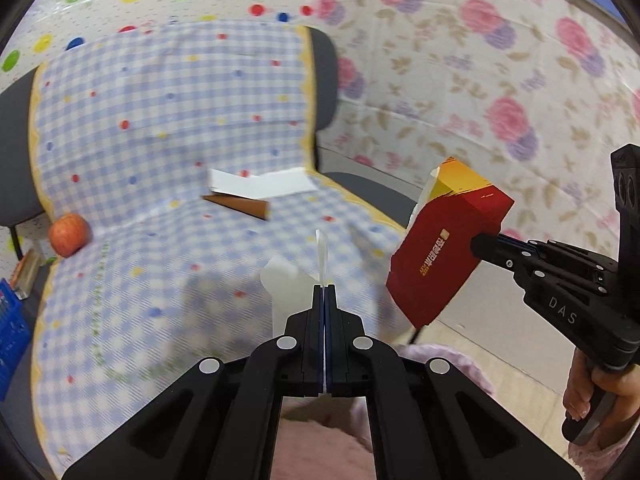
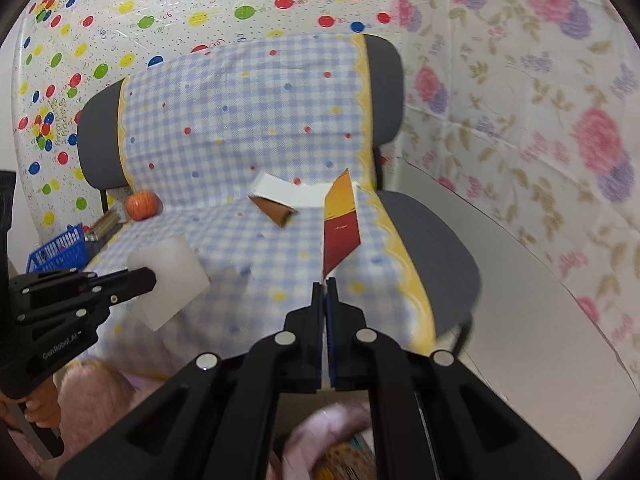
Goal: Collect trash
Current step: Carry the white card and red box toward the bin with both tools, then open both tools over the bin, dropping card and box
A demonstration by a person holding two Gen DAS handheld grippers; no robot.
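My left gripper (image 1: 324, 287) is shut on a white paper scrap (image 1: 286, 280), held above the chair seat; the scrap also shows in the right wrist view (image 2: 170, 280). My right gripper (image 2: 325, 282) is shut on a red and yellow carton (image 2: 340, 226), which also shows in the left wrist view (image 1: 444, 248), held in the air to the right of the seat. A brown and white folded cardboard piece (image 1: 256, 192) lies at the back of the seat, also in the right wrist view (image 2: 286, 200).
The chair (image 2: 432, 248) is draped with a blue checked cloth (image 1: 140, 120). An apple (image 1: 69, 234) rests at the seat's left edge. A blue basket (image 2: 60, 254) stands on the floor to the left. Patterned sheets cover the walls behind.
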